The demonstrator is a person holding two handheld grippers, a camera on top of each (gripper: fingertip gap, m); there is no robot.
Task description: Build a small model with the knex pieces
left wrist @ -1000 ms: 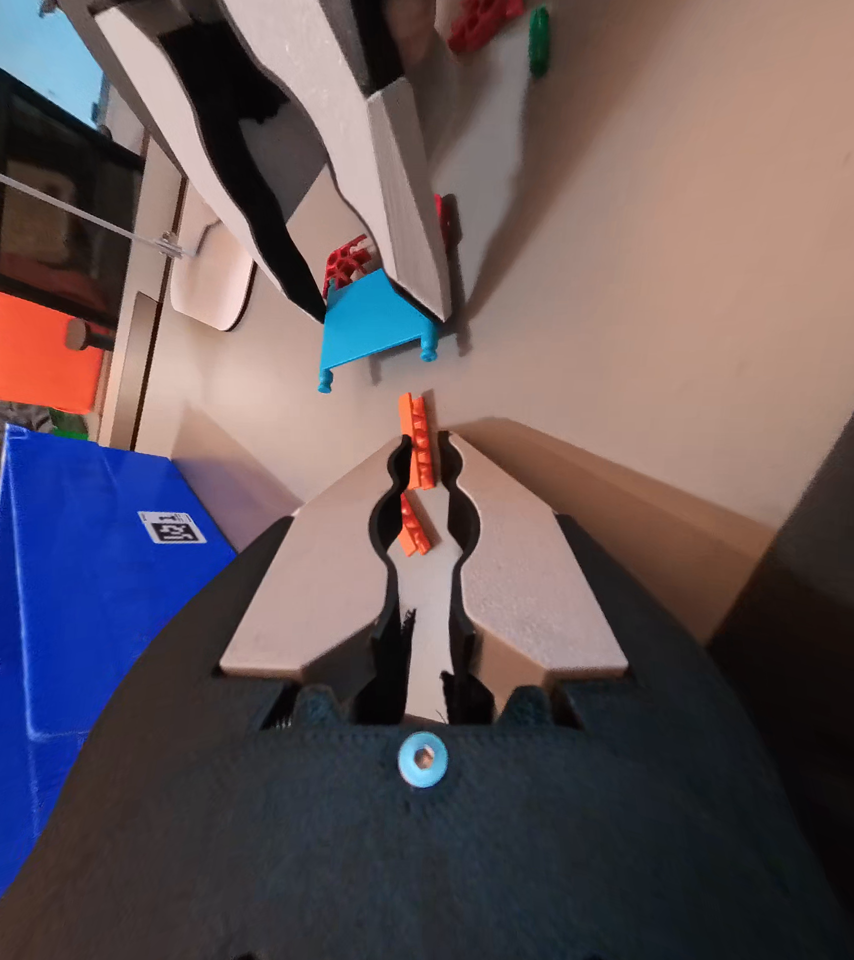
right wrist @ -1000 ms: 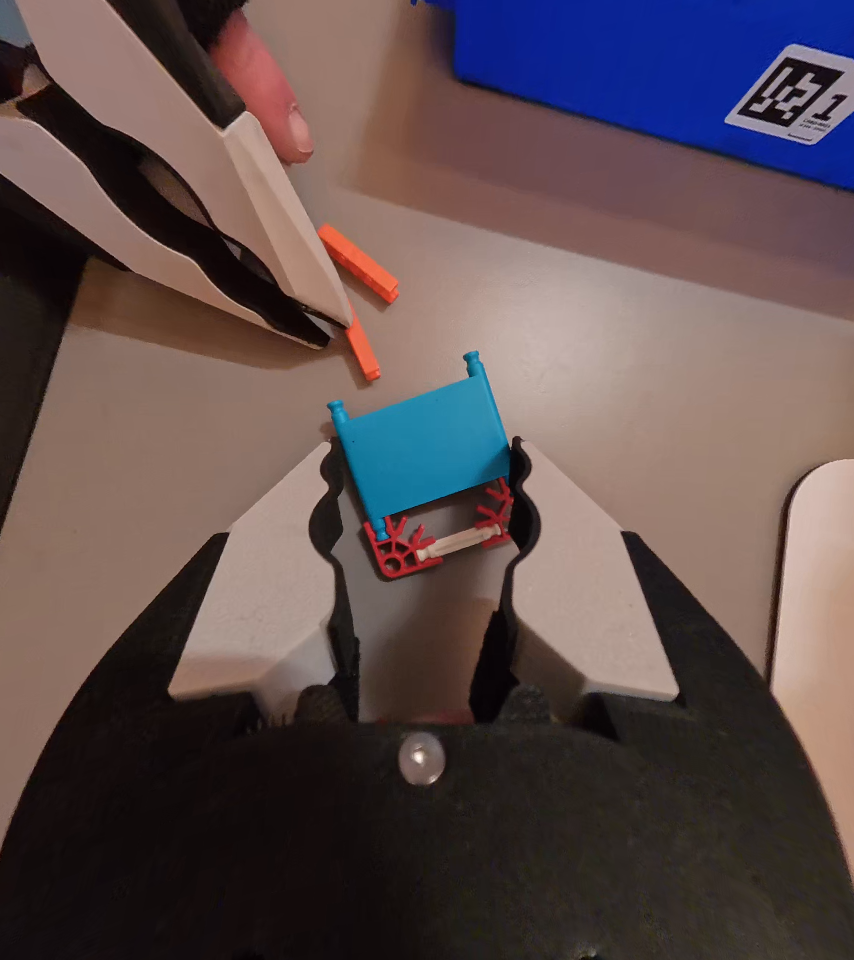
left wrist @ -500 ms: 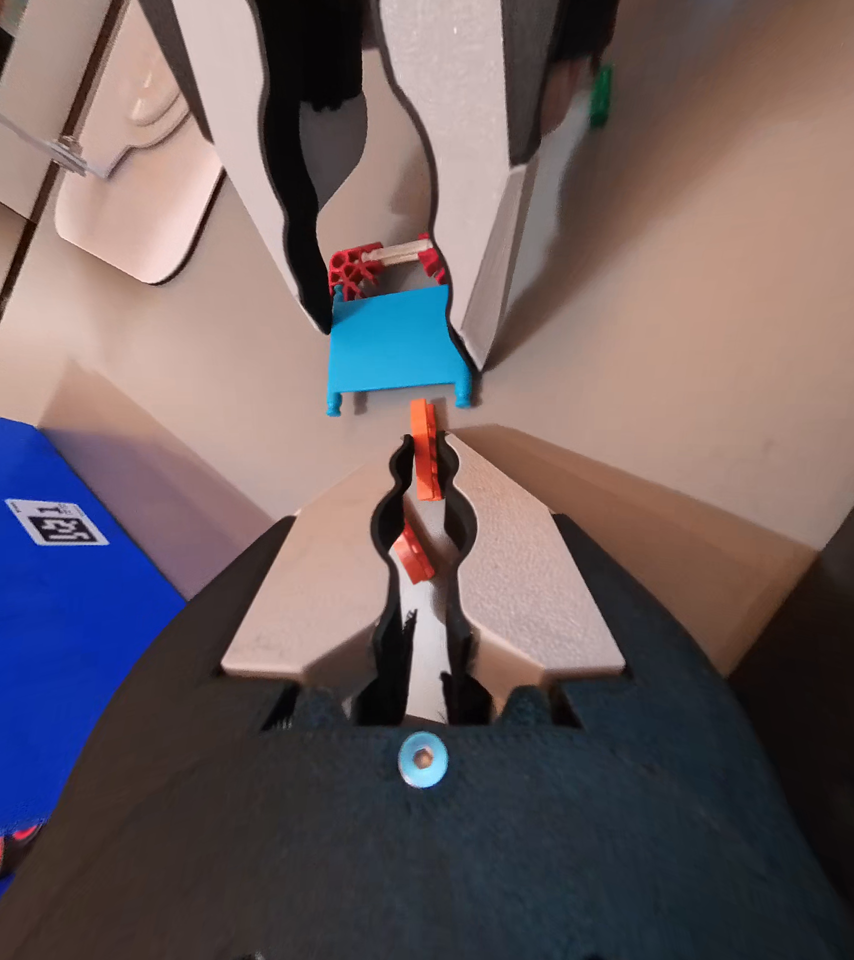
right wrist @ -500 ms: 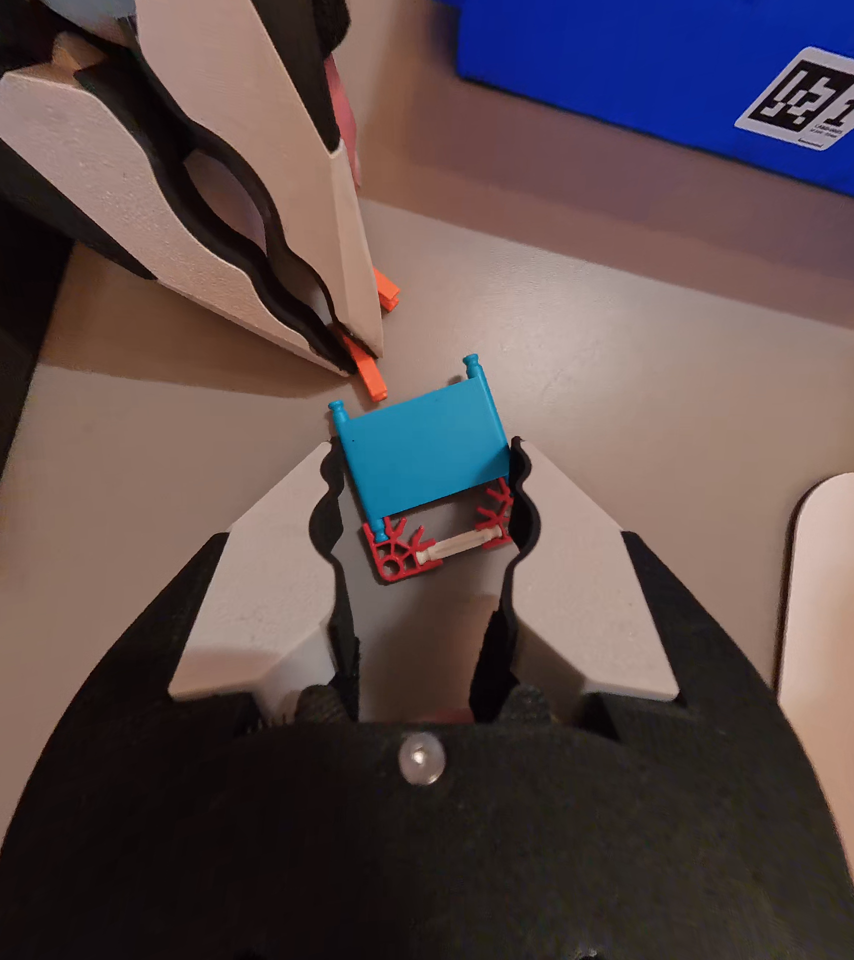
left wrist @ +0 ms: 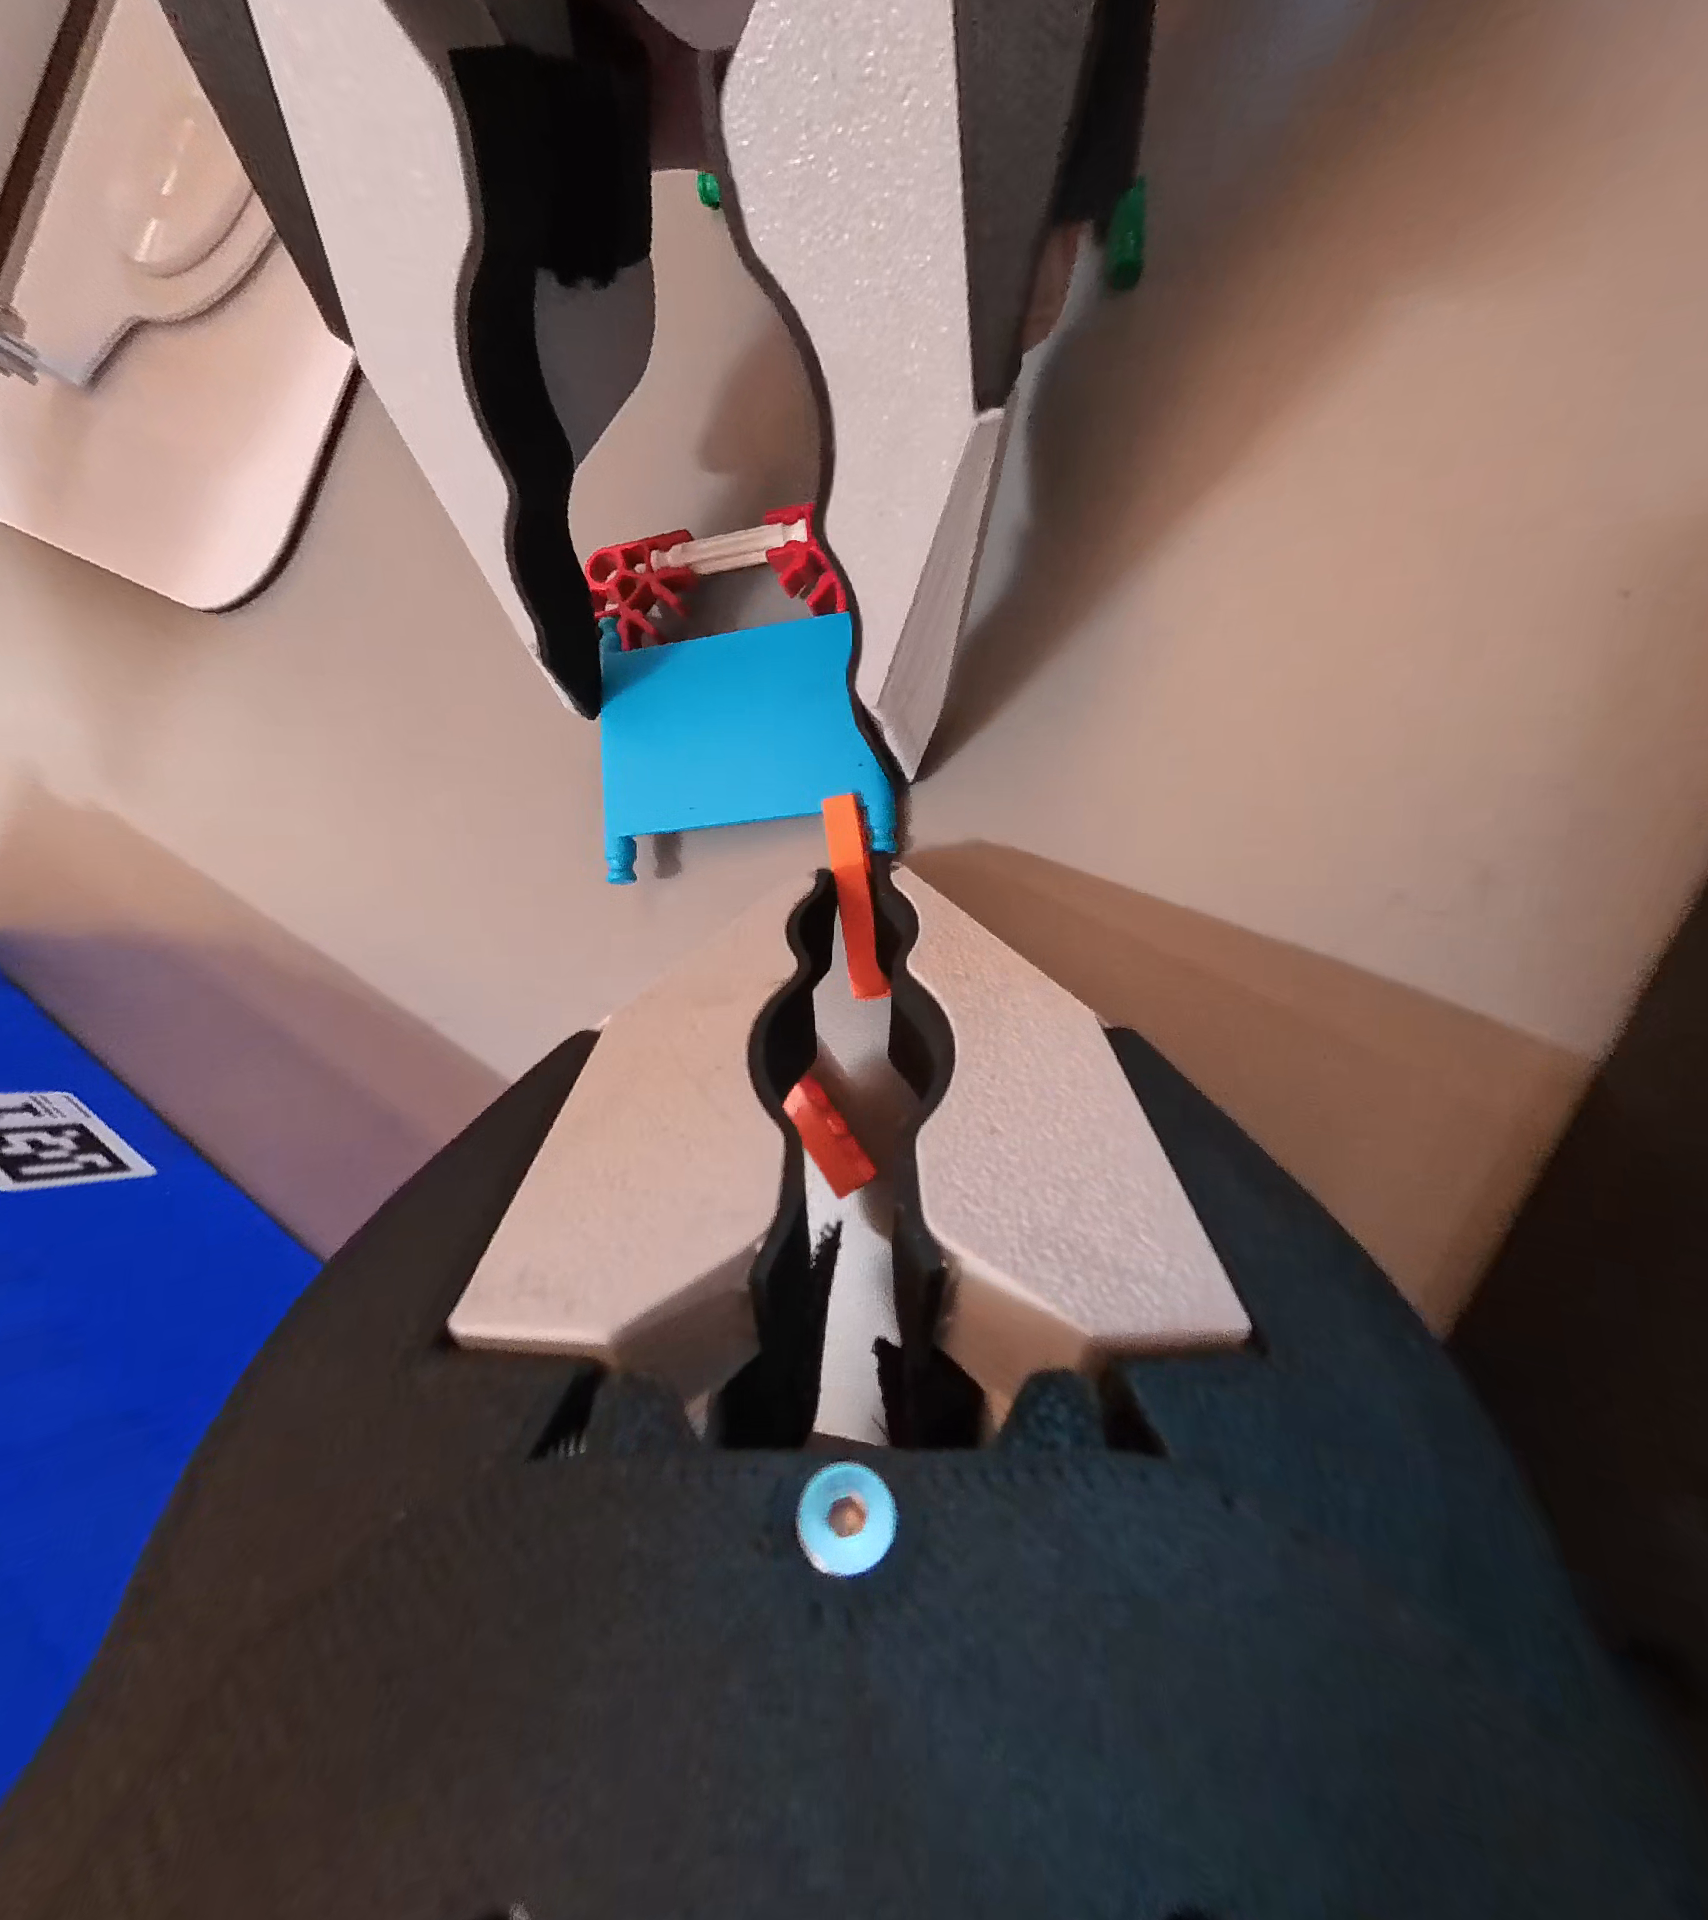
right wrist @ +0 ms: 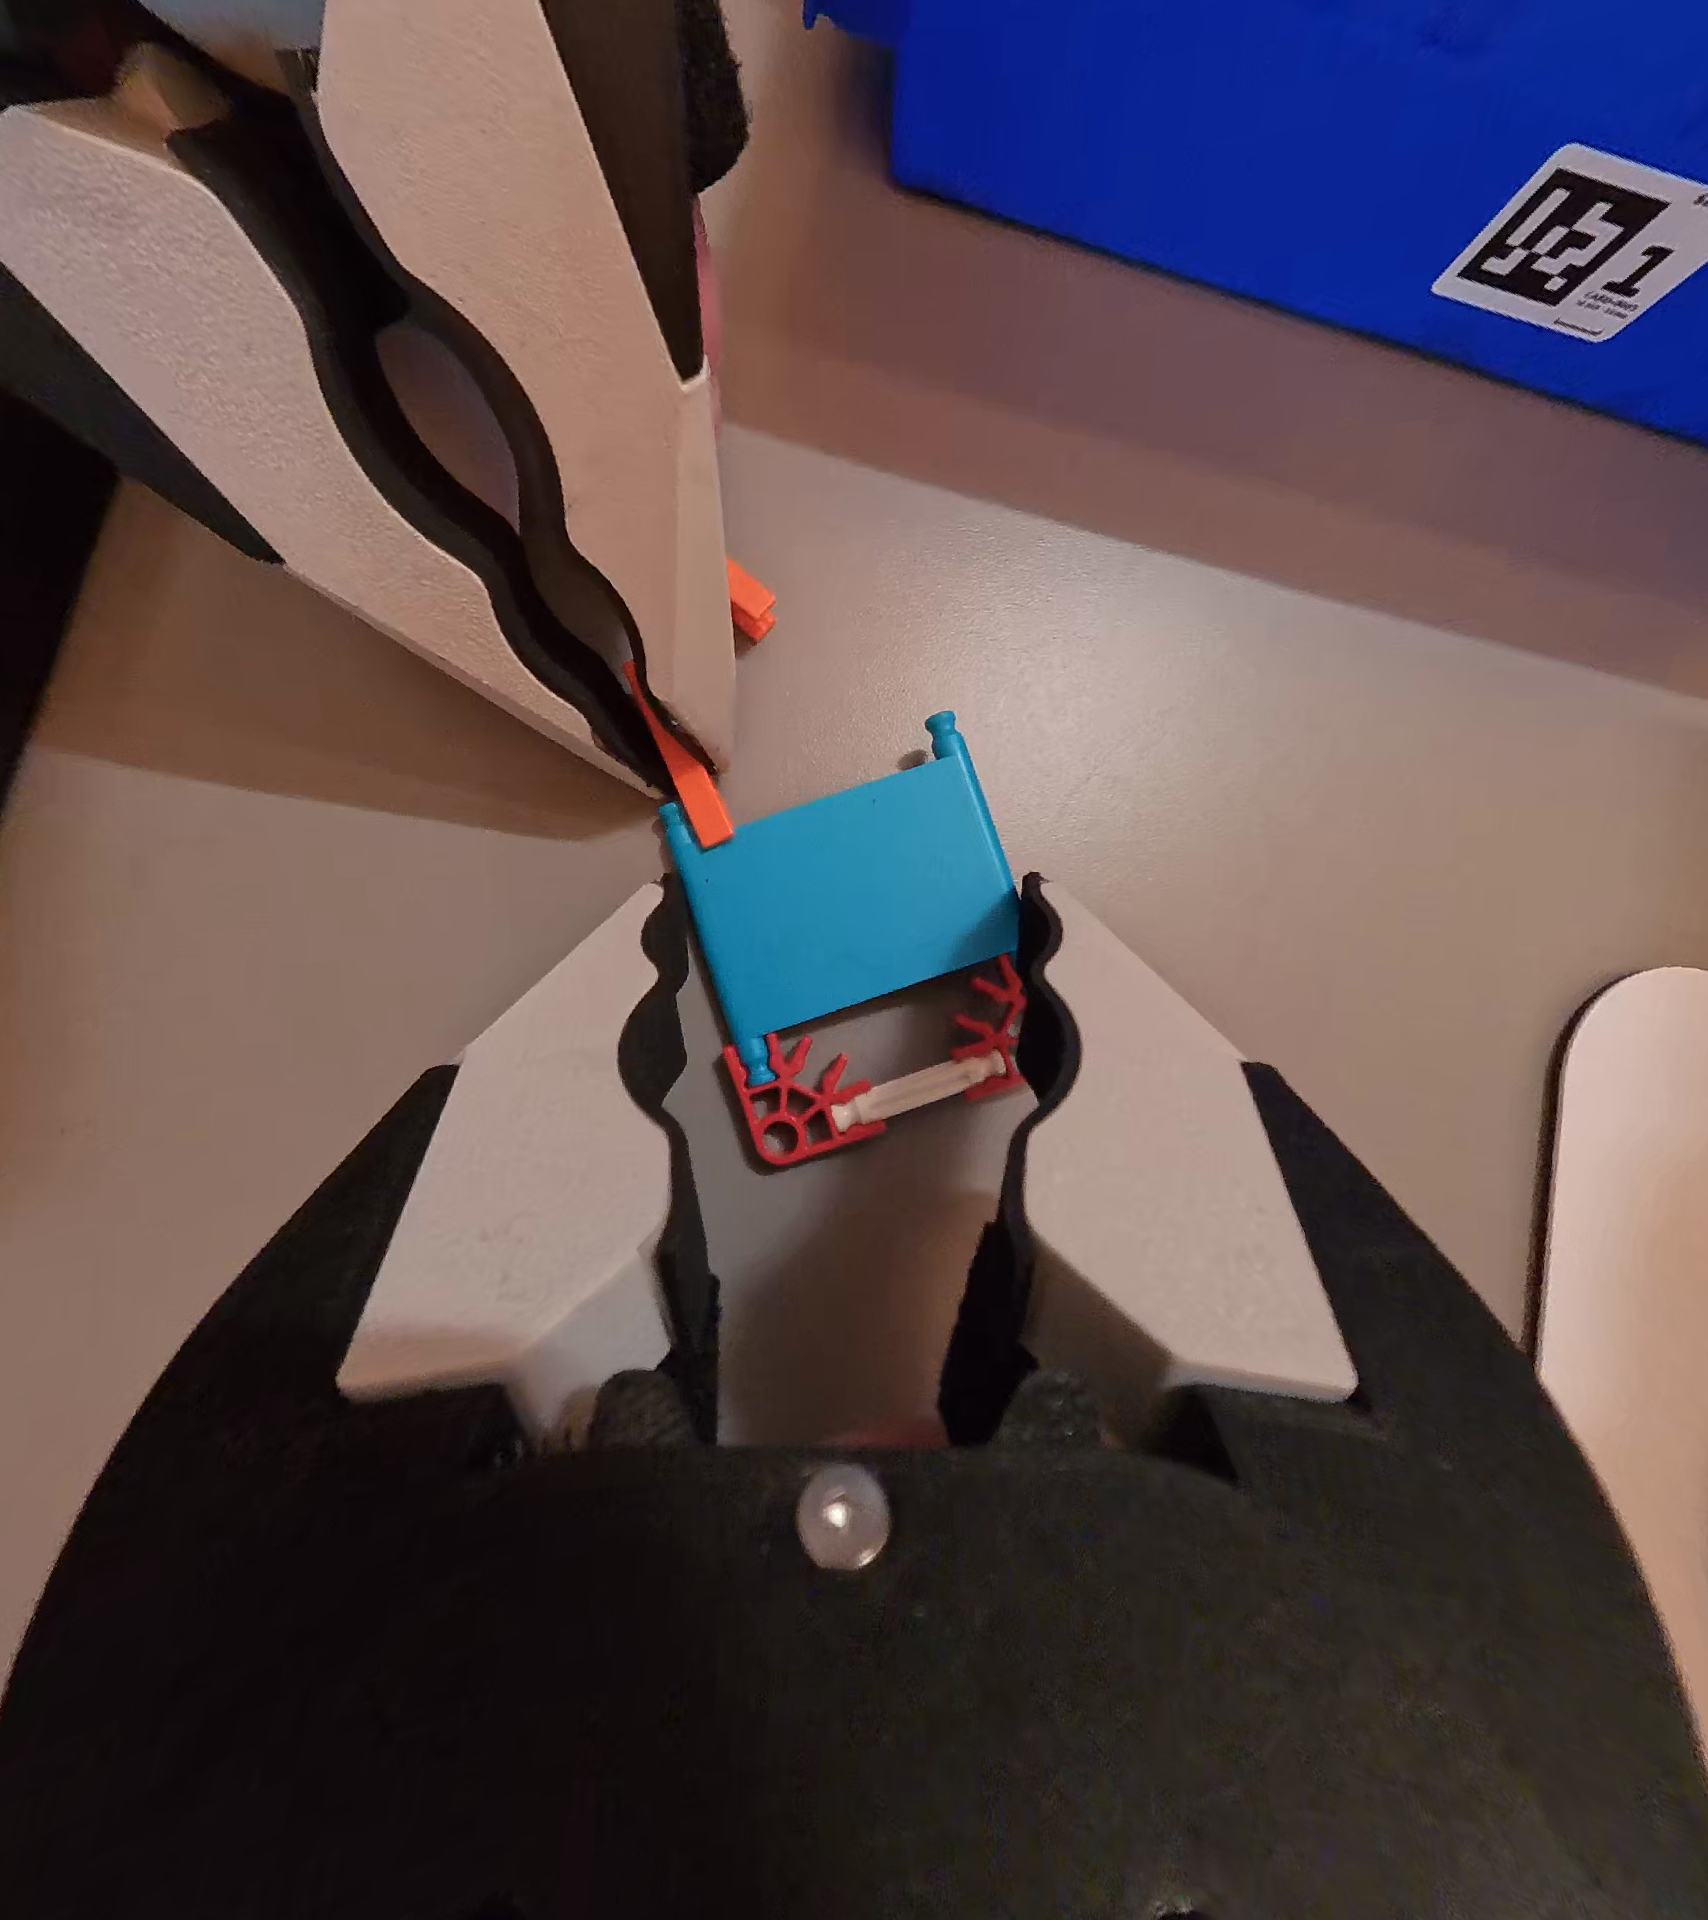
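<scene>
1. My left gripper: clenched on an orange rod, pinched at the tips. Rod's far end overlaps the near corner of the blue panel, by a corner peg. Whether it touches: can't tell.

2. My right gripper: clenched on the blue panel, one finger on each side edge. Panel lies flat on the beige tabletop.

3. Assy behind the panel, between my right fingers: two red connectors, one per corner, joined by a white rod.

4. Second orange piece: on the table under my left gripper, seen through the finger gap; in the right wrist view it peeks out beside the left finger.

5. Blue bin w/ a white tag sticker: far side of the table.

6. Green piece: well apart, beyond my right gripper.

7. Pale rounded board: near the table edge.
</scene>
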